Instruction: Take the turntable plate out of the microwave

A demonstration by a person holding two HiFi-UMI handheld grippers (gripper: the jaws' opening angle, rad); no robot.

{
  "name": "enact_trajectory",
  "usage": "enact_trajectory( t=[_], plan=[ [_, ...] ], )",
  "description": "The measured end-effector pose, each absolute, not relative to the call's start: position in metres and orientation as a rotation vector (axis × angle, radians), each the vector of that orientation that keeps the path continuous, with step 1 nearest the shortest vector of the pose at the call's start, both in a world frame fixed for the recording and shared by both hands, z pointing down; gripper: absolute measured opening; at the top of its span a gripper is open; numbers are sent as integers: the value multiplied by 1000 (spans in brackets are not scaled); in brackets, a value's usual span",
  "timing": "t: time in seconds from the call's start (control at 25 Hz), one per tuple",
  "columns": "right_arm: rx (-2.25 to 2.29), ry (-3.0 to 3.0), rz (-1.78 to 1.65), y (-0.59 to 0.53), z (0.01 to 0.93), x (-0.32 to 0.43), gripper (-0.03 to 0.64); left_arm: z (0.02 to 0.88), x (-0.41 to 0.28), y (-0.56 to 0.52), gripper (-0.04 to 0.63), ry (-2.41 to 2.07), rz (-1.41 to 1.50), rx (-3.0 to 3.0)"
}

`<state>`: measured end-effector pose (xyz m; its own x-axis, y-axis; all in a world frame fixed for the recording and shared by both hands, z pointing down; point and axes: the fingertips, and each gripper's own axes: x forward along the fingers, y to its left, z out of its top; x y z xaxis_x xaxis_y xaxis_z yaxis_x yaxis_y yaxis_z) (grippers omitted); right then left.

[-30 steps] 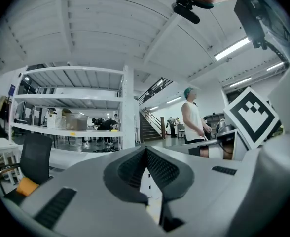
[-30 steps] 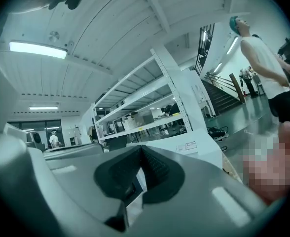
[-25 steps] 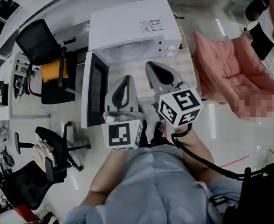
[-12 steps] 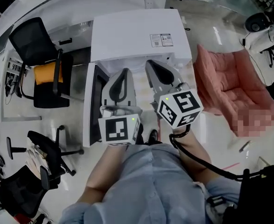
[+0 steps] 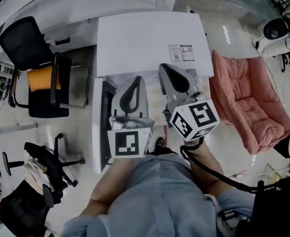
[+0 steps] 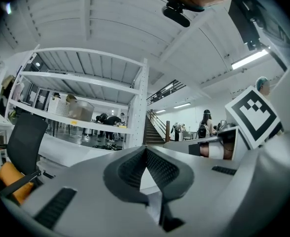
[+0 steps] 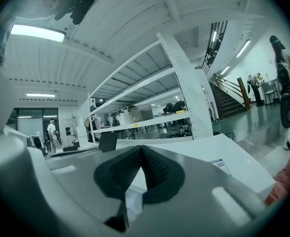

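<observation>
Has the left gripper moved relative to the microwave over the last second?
Yes. The left gripper has advanced toward the microwave; its tip now reaches the front edge.

Off to the left stands a black office chair with an orange cushion resting on its seat. Lower left, a second black swivel chair sits on the glossy floor. On the right sprawls a pink padded lounger. The left gripper view catches white shelving beside a staircase, and people standing beyond.
</observation>
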<state>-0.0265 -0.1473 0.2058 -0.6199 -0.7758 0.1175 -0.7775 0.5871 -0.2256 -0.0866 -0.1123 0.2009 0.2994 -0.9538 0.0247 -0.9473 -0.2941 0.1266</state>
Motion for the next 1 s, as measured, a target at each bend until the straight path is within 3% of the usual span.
enact_trajectory(
  t=[1.0],
  plan=[
    [1265,-2807,546,-141,256,-22,2,236,-67,-120,7,-1822,20,2448]
  ],
)
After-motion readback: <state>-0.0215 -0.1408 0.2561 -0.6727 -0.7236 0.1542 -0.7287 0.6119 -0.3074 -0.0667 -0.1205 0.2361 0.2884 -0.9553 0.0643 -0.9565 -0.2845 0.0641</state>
